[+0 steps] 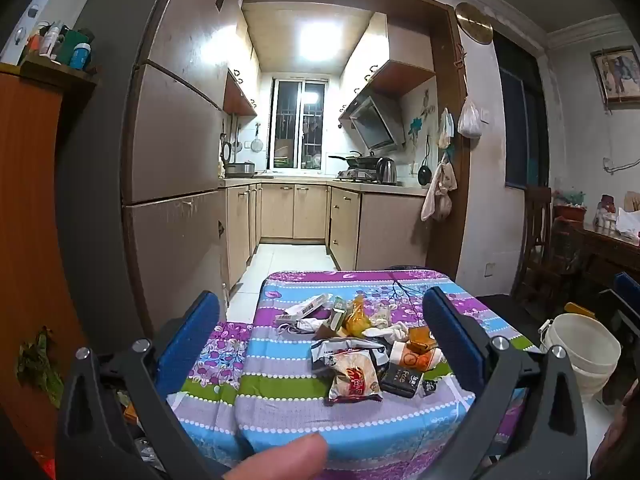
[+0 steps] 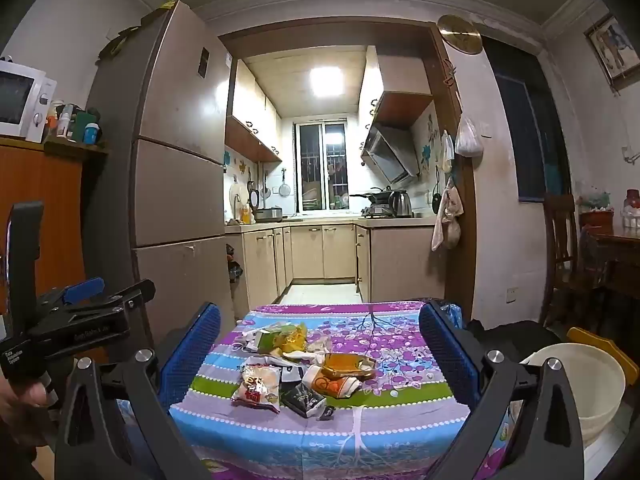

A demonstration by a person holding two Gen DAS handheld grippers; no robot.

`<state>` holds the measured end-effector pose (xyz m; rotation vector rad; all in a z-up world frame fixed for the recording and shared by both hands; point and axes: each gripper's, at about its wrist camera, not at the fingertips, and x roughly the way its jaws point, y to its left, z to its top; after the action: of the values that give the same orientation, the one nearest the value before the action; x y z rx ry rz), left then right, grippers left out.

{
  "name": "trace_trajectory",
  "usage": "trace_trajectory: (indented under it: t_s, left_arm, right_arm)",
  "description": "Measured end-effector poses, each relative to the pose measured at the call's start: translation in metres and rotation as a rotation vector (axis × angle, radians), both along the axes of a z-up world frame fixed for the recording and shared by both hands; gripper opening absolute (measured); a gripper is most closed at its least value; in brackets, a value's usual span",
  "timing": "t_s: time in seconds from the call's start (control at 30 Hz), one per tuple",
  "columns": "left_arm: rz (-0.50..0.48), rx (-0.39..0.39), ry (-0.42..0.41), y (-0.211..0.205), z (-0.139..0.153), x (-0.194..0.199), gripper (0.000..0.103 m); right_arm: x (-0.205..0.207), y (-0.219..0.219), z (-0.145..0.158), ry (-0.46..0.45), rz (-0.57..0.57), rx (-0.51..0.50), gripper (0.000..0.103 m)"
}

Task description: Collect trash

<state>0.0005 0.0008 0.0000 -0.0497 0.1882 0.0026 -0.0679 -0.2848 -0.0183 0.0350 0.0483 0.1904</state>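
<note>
On the table (image 1: 280,404), over its striped floral cloth, the trash (image 1: 360,344) lies in a loose pile near the middle: a red-printed bun wrapper (image 1: 354,378) nearest the cameras, a black packet (image 1: 400,378) just beside it on the right, an orange cup (image 1: 416,356) behind that, yellow and green wrappers and crumpled paper farther back. Left gripper (image 1: 320,320): jaws wide, holding nothing, above the near table edge with the pile between its blue pads (image 1: 190,332). Right gripper (image 2: 320,344): jaws wide, also holding nothing, framing the pile. A white bucket (image 2: 592,388) stands on the floor right of the table. Fridge (image 2: 176,160) at left, kitchen behind.
</note>
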Motion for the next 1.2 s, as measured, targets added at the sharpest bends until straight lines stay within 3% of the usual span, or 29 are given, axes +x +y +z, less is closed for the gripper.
trace_trajectory:
  t_s: [1.2]
  left_arm:
    - [-0.002, 0.011, 0.019, -0.0007, -0.0023, 0.0035, 0.098]
  right_arm:
    - [-0.0005, -0.0010, 0.0021, 0.007, -0.008, 0.008, 0.099]
